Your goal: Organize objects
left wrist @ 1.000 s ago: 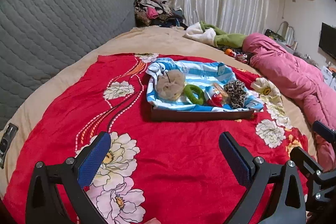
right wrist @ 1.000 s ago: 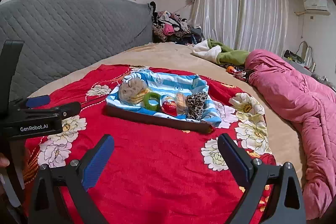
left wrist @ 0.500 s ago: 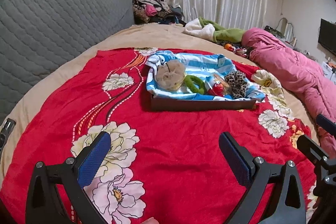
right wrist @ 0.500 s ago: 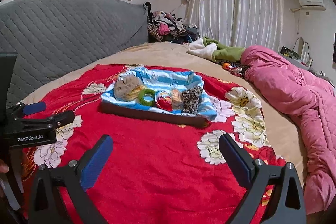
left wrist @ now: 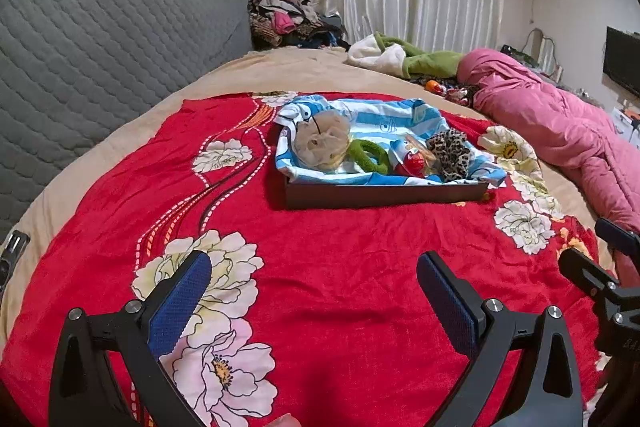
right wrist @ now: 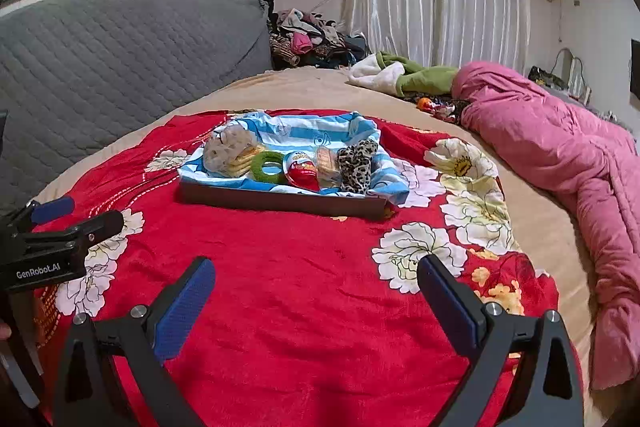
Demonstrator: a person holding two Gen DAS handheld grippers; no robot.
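A dark brown tray [left wrist: 384, 194] [right wrist: 280, 201] lined with a blue-and-white striped cloth sits on the red floral blanket [left wrist: 320, 267]. In it lie a beige fluffy scrunchie [left wrist: 320, 143] [right wrist: 226, 149], a green ring [left wrist: 370, 157] [right wrist: 267, 167], a red egg-shaped toy [left wrist: 414, 163] [right wrist: 302, 169] and a leopard-print scrunchie [left wrist: 450, 151] [right wrist: 356, 165]. My left gripper [left wrist: 314, 291] is open and empty, well short of the tray. My right gripper [right wrist: 316, 291] is open and empty, also short of the tray.
A grey quilted headboard [left wrist: 100, 47] runs along the left. A pink duvet [right wrist: 560, 155] lies on the right of the bed. White and green clothes [right wrist: 400, 75] lie at the far end, with a clothes pile [right wrist: 308, 43] behind.
Both grippers have drawn back and tilted slightly, so the tray sits a little farther off in both views. Both stay open and empty.
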